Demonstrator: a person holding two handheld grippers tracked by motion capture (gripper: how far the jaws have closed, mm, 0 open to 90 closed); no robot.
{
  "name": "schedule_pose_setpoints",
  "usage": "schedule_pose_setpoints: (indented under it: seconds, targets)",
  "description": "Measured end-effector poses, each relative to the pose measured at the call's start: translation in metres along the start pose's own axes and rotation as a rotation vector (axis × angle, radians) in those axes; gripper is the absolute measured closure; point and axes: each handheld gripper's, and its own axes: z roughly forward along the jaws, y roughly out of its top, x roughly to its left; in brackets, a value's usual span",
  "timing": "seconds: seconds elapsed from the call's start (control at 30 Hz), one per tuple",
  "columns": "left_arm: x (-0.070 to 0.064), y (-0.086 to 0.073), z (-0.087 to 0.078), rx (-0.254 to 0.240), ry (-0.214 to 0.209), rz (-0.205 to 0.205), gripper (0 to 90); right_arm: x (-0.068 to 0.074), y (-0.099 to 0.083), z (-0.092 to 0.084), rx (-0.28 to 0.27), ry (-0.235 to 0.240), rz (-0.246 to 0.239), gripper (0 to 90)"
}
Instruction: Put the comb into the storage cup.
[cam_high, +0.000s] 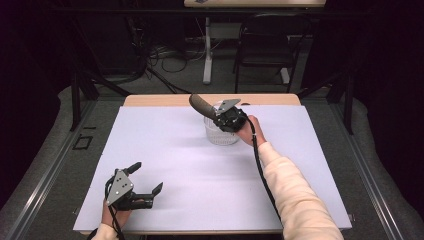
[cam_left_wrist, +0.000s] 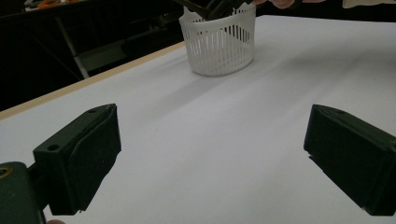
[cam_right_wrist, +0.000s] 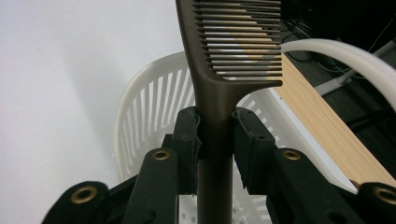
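One brown comb sits clamped by its handle in the right gripper, held over the one white basket near the table's far edge; the left gripper rests near the front, jaws wide, nothing between them.

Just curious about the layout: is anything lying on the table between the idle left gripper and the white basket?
No. The high view shows bare white table between the left gripper and the basket.
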Motion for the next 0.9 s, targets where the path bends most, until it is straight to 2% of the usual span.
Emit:
schedule_pose_setpoints:
  seconds: [0.23, 0.3, 0.43, 0.57, 0.67, 0.9]
  targets:
    - [0.000, 0.000, 0.000, 0.000, -0.001, 0.001, 3.9, 0.002, -0.001, 0.005, 0.009, 0.008, 0.003, 70.8]
    - [0.000, 0.000, 0.000, -0.001, -0.002, 0.000, 3.9, 0.002, -0.001, 0.005, 0.013, 0.009, 0.009, 65.8]
    - [0.000, 0.000, 0.000, -0.001, -0.002, 0.000, 3.9, 0.001, 0.001, 0.001, 0.015, 0.004, 0.056, 47.2]
    - [0.000, 0.000, 0.000, 0.000, -0.001, 0.001, 3.9, -0.002, 0.000, -0.006, 0.014, -0.003, 0.114, 36.4]
    - [0.000, 0.000, 0.000, 0.001, -0.001, 0.001, 3.9, -0.006, -0.002, -0.013, -0.012, 0.002, 0.149, 30.7]
    - [-0.001, 0.000, 0.000, 0.001, -0.002, 0.002, 3.9, -0.008, -0.003, -0.037, -0.065, 0.015, 0.181, 17.1]
